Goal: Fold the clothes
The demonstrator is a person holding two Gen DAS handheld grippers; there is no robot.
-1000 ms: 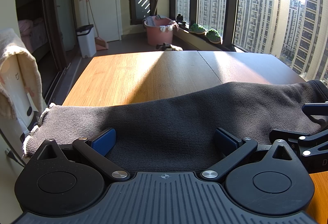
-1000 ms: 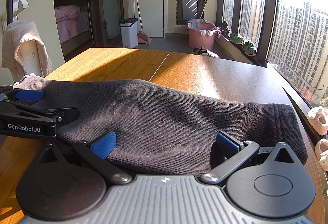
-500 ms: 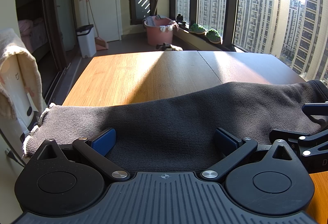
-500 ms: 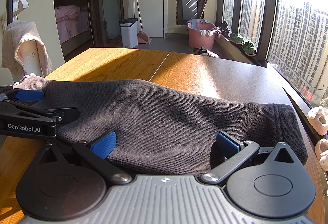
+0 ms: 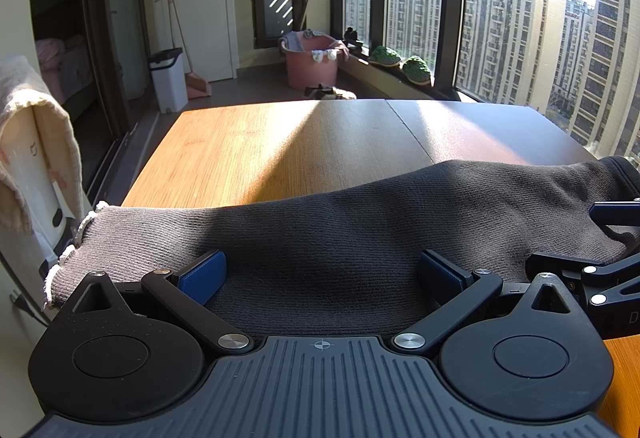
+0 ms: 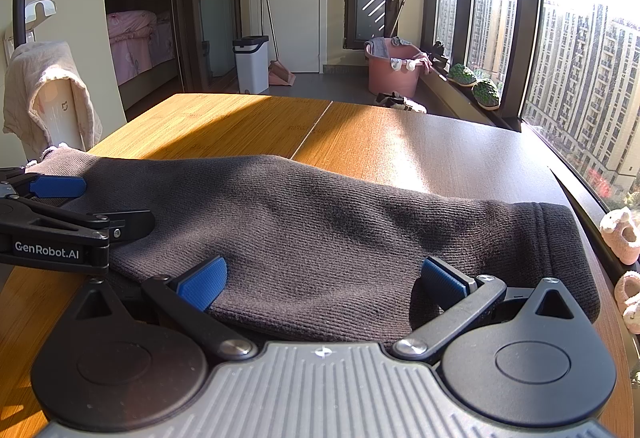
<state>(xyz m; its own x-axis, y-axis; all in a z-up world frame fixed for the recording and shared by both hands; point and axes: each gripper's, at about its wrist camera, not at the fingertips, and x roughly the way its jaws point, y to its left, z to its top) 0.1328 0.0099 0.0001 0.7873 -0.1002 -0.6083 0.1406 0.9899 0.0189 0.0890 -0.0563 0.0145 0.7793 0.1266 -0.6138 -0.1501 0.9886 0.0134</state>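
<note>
Two tools wide apart, left tool (image 5: 320,274), right tool (image 6: 322,284), grey knit garment (image 6: 320,230) near edge hidden

Clearly a high-rise flat's sunroom: ahead of the claw, wooden table (image 6: 248,121); beyond, pink laundry tub (image 6: 394,71), bin (image 6: 251,63), broom (image 6: 276,37). Leftward, bedroom with pink bed (image 6: 136,41). Rightward, windows onto apartment towers (image 6: 580,77).

Left gripper (image 5: 322,272), black two-finger linkage with blue rubber pads (image 5: 202,277): you are holding it low and level, jaws spread wide. Right gripper (image 6: 323,278), black linkage on a grey ribbed body, blue pads (image 6: 202,282): you are holding it likewise, jaws wide apart, just beside and parallel to the left.
</note>
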